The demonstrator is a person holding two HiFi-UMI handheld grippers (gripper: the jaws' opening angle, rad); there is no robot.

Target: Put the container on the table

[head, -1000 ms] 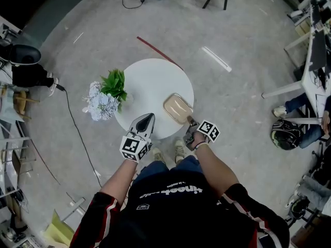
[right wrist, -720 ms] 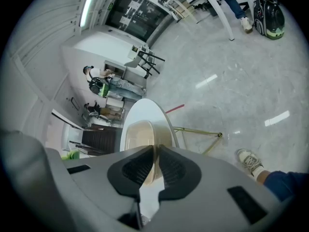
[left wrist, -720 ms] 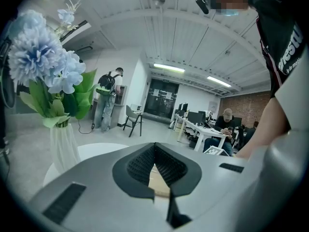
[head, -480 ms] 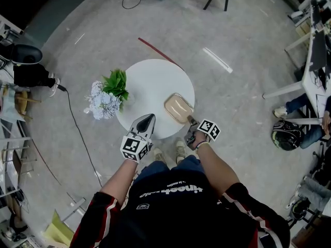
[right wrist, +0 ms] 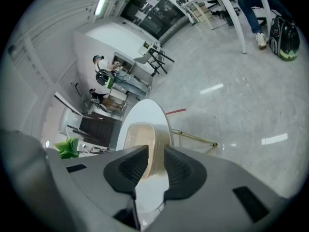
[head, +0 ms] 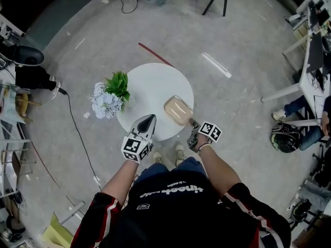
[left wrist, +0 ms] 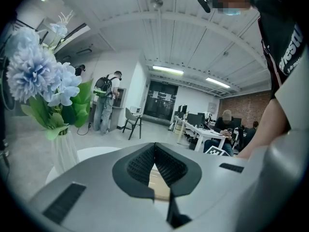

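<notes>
1. now we are looking at the container (head: pixel 178 110) sitting on the white table (head: pixel 150 84), near its right edge;
2. our right gripper (head: pixel 193 123) is just opening its jaws; the container's near rim is lying between them, unpressed;
3. our left gripper (head: pixel 147 121) is hovering closed and empty over the table's near edge.

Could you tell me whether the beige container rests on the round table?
Resting: the beige plastic container sits flat on the round white table; the fingers of the right gripper have just been opening, apart around its rim.
</notes>
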